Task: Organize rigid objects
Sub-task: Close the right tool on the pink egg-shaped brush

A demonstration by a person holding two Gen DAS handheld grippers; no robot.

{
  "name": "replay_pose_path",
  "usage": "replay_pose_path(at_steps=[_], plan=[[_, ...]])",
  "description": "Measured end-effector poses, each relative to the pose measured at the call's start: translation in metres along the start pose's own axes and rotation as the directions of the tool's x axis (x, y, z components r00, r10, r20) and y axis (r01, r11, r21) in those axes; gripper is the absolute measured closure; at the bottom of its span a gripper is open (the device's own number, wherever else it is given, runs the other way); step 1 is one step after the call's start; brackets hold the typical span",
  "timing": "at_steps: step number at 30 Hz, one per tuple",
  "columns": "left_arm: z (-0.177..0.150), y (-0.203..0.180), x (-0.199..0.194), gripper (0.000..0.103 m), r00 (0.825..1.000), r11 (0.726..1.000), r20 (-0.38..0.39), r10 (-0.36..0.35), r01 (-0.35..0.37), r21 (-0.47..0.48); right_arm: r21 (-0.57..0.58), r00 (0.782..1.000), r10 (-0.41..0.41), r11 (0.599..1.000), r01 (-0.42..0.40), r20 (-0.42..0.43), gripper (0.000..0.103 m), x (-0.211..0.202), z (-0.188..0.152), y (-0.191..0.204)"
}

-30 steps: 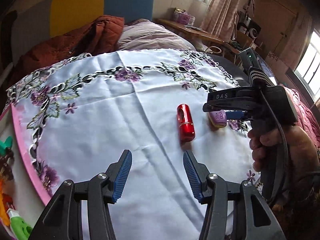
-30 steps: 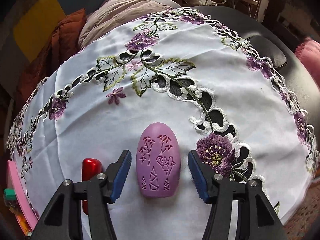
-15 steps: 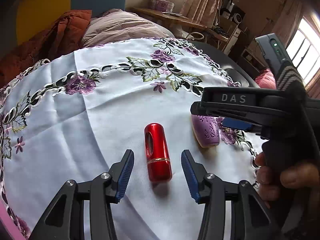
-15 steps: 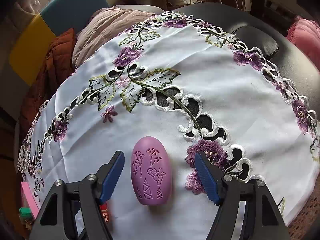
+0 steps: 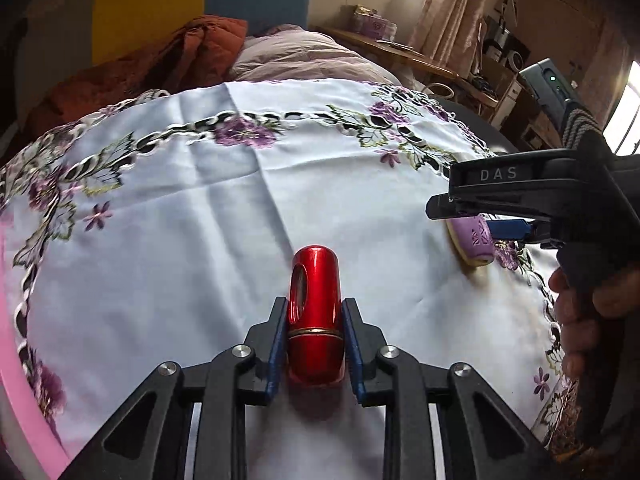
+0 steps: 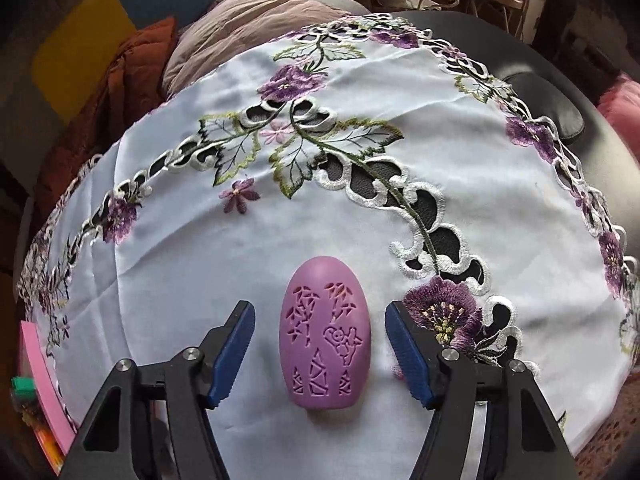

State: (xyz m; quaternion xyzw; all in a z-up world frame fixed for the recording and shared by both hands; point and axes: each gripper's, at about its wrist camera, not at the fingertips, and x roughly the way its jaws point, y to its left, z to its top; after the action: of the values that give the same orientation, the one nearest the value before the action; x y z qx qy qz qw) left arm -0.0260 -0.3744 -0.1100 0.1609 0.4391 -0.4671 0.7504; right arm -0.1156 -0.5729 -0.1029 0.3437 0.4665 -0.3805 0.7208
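A shiny red cylinder with an oval cut-out (image 5: 315, 312) lies on the white embroidered tablecloth (image 5: 200, 240). My left gripper (image 5: 315, 312) is shut on it, blue pads pressed on both its sides. A purple egg-shaped case with cut-out patterns (image 6: 325, 338) lies flat on the cloth between the fingers of my right gripper (image 6: 320, 320), which is open with a gap on each side. In the left wrist view the right gripper (image 5: 472, 216) hangs over the purple case (image 5: 474, 240) at the right.
A pink tray edge (image 5: 16, 380) runs along the table's left rim, with small coloured items (image 6: 24, 392) beside it. Brown and mauve bedding (image 5: 248, 52) lies beyond the far edge. Black table surface (image 6: 560, 92) shows past the cloth at the right.
My left gripper moved forward around the red cylinder and closed on it. My right gripper stayed open around the purple case, shifting only slightly.
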Motion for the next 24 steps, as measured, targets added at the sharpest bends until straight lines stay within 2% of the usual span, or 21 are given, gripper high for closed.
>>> replay_pose_path(at_steps=[2,6,9,12,18,21,24], plan=[[-0.014,0.008,-0.011,0.077,1.0,1.0,0.024,0.019,-0.018,-0.013,-0.066,1.0,-0.01,0.998,0.01,0.003,0.058,0.001,-0.003,0.011],[-0.034,0.022,-0.028,0.077,0.998,0.997,0.061,0.024,-0.02,-0.069,-0.202,0.99,0.137,0.969,-0.142,-0.038,0.059,0.002,-0.011,0.043],[-0.042,0.027,-0.032,0.077,0.997,0.997,0.08,0.017,-0.011,-0.08,-0.356,0.99,0.132,0.924,-0.141,-0.05,0.059,0.004,-0.025,0.074],[-0.044,0.027,-0.031,0.076,0.996,0.997,0.09,0.015,-0.008,-0.079,-0.433,0.993,0.11,0.894,-0.117,-0.043,0.058,0.008,-0.034,0.088],[-0.046,0.033,-0.032,0.076,0.995,0.994,0.1,-0.018,0.029,-0.103,-0.425,0.994,0.106,0.898,-0.111,-0.036,0.057,0.01,-0.033,0.087],[-0.045,0.031,-0.031,0.076,0.995,0.995,0.1,-0.01,0.019,-0.096,-0.426,0.994,0.104,0.898,-0.109,-0.035,0.056,0.009,-0.033,0.089],[-0.045,0.03,-0.031,0.076,0.995,0.996,0.101,-0.005,0.014,-0.094,-0.444,0.993,0.109,0.889,-0.114,-0.037,0.049,0.009,-0.037,0.093]])
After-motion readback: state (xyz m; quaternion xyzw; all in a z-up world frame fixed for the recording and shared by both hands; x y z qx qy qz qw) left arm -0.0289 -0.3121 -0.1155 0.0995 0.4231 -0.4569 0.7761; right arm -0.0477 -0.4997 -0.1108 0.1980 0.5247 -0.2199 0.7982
